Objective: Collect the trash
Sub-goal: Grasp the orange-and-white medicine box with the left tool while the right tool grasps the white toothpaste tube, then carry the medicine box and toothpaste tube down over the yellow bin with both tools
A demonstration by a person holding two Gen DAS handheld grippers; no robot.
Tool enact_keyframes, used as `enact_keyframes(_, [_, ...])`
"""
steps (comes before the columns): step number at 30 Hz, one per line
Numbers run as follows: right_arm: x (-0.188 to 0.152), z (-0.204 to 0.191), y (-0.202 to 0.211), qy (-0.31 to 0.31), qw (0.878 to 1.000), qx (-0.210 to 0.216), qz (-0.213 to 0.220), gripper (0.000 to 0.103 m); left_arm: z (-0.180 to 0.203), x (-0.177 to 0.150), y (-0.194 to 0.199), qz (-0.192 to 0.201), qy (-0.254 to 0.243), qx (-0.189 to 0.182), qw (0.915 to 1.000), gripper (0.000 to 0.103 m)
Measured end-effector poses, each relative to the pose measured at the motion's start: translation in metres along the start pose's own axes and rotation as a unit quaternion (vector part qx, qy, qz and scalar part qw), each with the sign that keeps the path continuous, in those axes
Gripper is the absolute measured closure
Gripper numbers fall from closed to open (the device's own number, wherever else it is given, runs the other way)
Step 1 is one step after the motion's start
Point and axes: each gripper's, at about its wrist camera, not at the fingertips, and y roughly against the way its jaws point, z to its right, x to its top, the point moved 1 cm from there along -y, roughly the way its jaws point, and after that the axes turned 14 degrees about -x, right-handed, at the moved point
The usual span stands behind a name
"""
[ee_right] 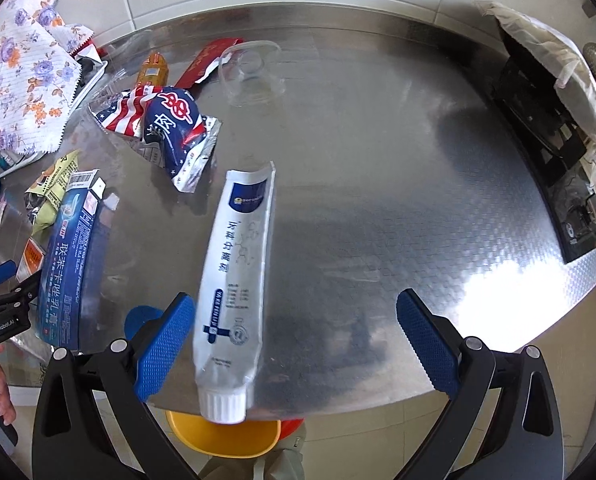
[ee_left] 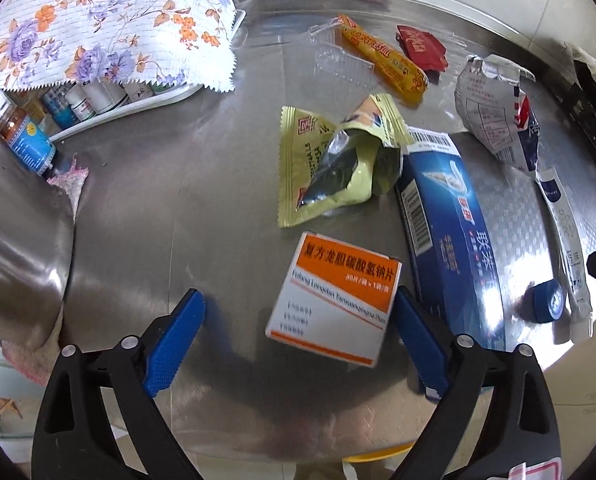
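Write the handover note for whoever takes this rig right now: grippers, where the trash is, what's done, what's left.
Left gripper: open, empty, jaws either side of the orange-and-white medicine box, not closed on it.
Right gripper: open, empty, the white tube lying between its fingers, cap past the table edge.
All on the steel table: blue carton, yellow pouch, flag-print wrapper, orange stick pack, red wrapper, clear plastic tray.
Done: no collected item visible. Left: all of it.
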Motion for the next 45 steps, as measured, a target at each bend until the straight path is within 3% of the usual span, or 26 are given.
enact_keyframes(3, [0.002,-0.011,-0.004,0.011,1.000,0.001,-0.002,0.004,-0.002,0.000,0.000,0.006,-0.009,-0.006,0.9999,0.007])
enact_keyframes(10, [-0.002,-0.033,-0.014,0.034,0.999,0.003,-0.011,0.022,-0.002,0.003,-0.001,0.012,-0.022,-0.010,0.9996,0.007])
enact_keyframes(13, [-0.002,-0.035,-0.012,0.036,0.999,0.007,-0.003,0.030,0.002,0.004,0.000,0.015,-0.033,-0.015,0.9992,0.018])
enact_keyframes(17, [-0.005,-0.041,-0.007,0.041,0.999,0.028,0.002,0.053,0.012,0.004,0.002,0.016,-0.055,-0.025,0.9980,0.038])
enact_keyframes(19, [-0.006,-0.045,-0.005,0.044,0.999,0.029,0.008,0.059,0.015,0.005,0.003,0.014,-0.062,-0.027,0.9976,0.045])
enact_keyframes(20, [-0.007,-0.045,-0.005,0.044,0.999,0.029,0.009,0.060,0.017,0.006,0.003,0.014,-0.064,-0.028,0.9974,0.052])
enact_keyframes(33, [-0.002,-0.028,0.005,0.019,0.998,0.059,0.022,0.064,0.016,0.005,0.017,0.022,-0.039,-0.027,0.9986,0.053])
enact_keyframes(45, [-0.009,-0.014,0.038,0.040,0.993,0.093,0.061,0.064,0.034,-0.011,0.059,0.048,-0.027,0.009,0.9984,0.053])
